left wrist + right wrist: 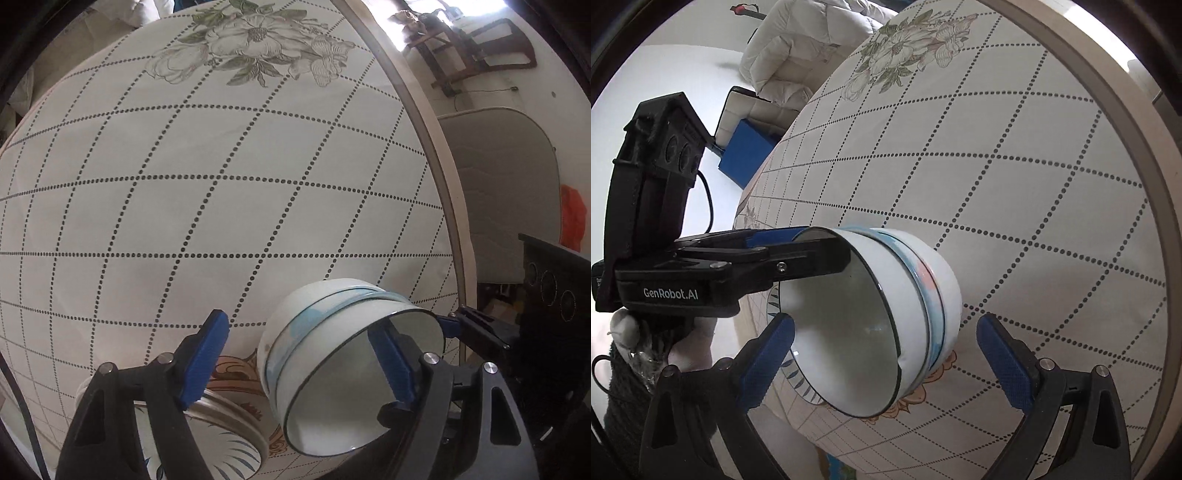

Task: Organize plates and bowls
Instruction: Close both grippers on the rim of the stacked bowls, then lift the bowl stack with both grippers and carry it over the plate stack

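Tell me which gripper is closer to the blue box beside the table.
Left. The left gripper is at the rim of the bowl, on the side toward the blue box; the right gripper straddles the bowl, with the left one between it and the box.

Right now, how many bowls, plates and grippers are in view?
bowl: 1, though its blue band may be the rim of a second, nested one
plate: 1
grippers: 2, the left gripper and the right gripper
Total: 4
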Motion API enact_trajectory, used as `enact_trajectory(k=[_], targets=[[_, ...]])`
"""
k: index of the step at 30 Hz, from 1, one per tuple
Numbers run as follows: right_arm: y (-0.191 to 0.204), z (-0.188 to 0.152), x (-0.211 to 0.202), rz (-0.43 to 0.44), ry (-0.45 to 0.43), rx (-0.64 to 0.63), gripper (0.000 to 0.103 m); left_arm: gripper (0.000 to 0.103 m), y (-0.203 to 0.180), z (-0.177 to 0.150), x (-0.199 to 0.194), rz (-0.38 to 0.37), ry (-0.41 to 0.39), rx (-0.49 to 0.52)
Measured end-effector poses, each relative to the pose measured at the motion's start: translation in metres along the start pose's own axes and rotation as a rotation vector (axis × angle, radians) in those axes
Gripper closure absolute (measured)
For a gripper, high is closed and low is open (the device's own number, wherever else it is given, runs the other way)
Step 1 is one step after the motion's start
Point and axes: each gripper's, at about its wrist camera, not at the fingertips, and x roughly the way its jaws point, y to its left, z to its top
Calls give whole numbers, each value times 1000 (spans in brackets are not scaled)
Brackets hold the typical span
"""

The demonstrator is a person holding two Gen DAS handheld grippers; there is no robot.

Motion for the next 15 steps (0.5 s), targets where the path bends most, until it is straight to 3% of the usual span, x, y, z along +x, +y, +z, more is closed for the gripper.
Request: enact_trajectory(k=[4, 5, 6, 8, 15], targets=[[-12, 4, 19, 26, 31, 36, 4, 31, -1, 1, 21, 11, 46, 29], [-14, 4, 23, 30, 35, 43, 7, 35, -2, 1, 26, 7, 59, 31], [-15, 5, 27, 29, 36, 46, 16, 39, -1, 1, 31, -19, 73, 29], [-18, 6, 34, 23, 48, 47, 22, 40, -3, 1, 33, -31, 68, 32], [-21, 8, 51, 30, 76, 59, 24, 41, -7, -6, 43, -88, 70, 28]])
